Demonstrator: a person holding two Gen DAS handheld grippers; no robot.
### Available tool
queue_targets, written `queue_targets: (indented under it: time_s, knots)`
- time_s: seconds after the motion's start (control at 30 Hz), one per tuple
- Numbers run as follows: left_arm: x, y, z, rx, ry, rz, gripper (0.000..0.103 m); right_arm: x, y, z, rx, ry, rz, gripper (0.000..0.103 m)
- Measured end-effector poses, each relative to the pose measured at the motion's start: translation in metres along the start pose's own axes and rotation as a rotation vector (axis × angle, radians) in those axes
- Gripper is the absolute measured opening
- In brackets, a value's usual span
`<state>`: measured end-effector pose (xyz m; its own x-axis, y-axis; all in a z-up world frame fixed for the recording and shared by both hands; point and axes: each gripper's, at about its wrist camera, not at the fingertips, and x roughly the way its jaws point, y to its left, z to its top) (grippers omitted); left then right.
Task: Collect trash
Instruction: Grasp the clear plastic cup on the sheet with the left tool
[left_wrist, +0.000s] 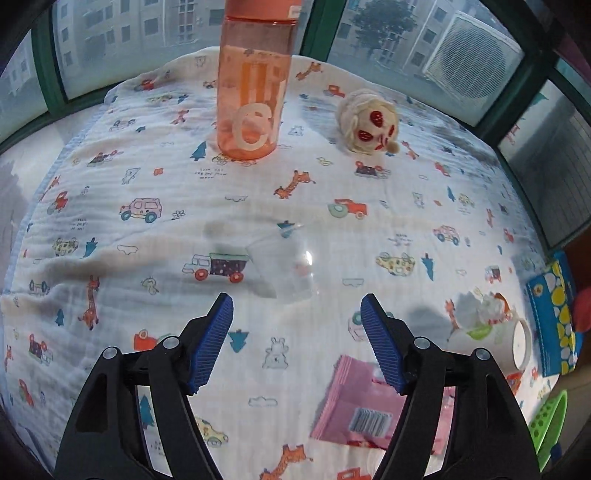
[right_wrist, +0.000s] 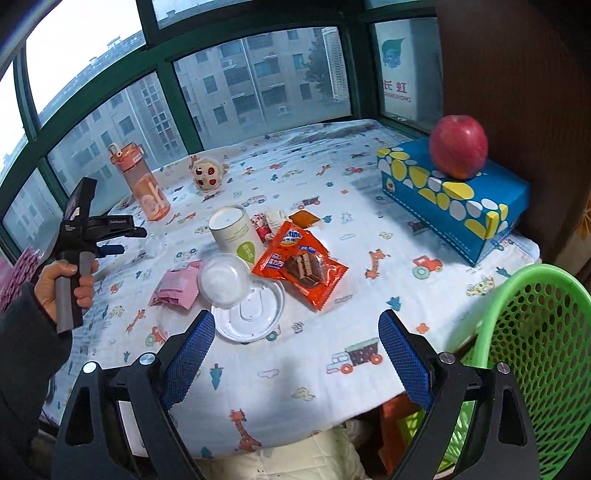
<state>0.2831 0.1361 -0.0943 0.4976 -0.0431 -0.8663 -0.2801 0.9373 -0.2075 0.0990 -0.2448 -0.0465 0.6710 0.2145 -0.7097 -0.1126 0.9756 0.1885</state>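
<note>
My left gripper (left_wrist: 297, 306) is open and empty above the printed cloth, just short of a clear plastic cup (left_wrist: 284, 266) lying on its side. A pink wrapper (left_wrist: 354, 406) lies under its right finger. In the right wrist view a hand holds the left gripper (right_wrist: 129, 240) at the left, near the clear cup (right_wrist: 155, 245). My right gripper (right_wrist: 297, 321) is open and empty near the table's front edge. Ahead of it lie a white lid (right_wrist: 251, 314), a clear dome lid (right_wrist: 223, 280), an orange snack wrapper (right_wrist: 299, 262), a paper cup (right_wrist: 236, 232) and the pink wrapper (right_wrist: 177, 284).
A green mesh basket (right_wrist: 535, 350) stands off the table's right front corner. A blue tissue box (right_wrist: 454, 199) with a red apple (right_wrist: 458, 146) sits at the back right. An orange bottle (left_wrist: 255, 92) and a plush toy (left_wrist: 369, 125) stand by the window.
</note>
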Motion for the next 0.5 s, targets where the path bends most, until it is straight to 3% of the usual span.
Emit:
queue_targets:
  time_s: [0.2,0.5]
  knots:
    - [0.031,0.013,0.022,-0.07,0.034,0.011,0.076,0.022,0.016,0.011,-0.016,0.022,0.03,0.087]
    - [0.057,0.008,0.033,-0.084,0.066,0.006,0.081,0.049,0.031,0.023,-0.045,0.053,0.058,0.087]
